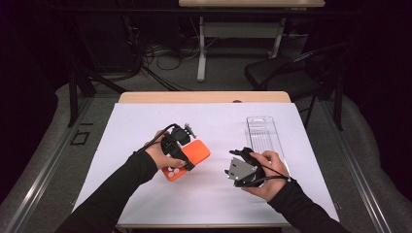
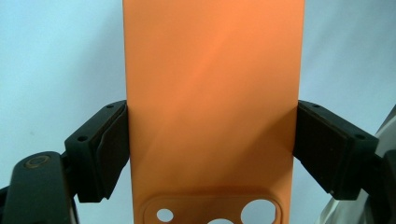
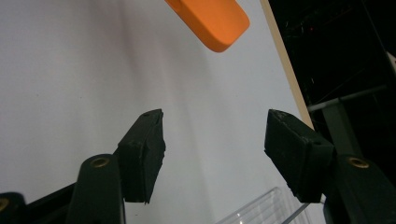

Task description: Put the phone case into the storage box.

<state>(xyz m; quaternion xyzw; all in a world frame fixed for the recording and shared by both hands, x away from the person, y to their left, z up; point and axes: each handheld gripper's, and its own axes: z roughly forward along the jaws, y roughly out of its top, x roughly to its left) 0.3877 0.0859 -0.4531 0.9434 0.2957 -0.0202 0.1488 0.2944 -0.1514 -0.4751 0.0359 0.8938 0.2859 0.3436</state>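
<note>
Your left hand-held gripper (image 2: 210, 149) has its two jaws pressed against the long sides of the orange case (image 2: 212, 107), one pad (image 2: 109, 149) on each edge, so it is holding the case across its width. In the left gripper view the case runs from the bottom to the top of the frame, back side up, with the camera holes at the bottom centre. In the high view the case (image 1: 194, 154) lies left of the centre of the frame on the white desk (image 1: 145, 121), and your left hand (image 1: 163, 156) sits just beside it.

Your right hand-held gripper (image 3: 215, 144) stands wide apart with nothing between the jaws. In the right gripper view the rounded end of the case is in the upper centre, well apart from the jaws. A clear tray (image 1: 264, 133) lies right of centre in the high view, and your right hand (image 1: 267, 174) rests near its lower end.
</note>
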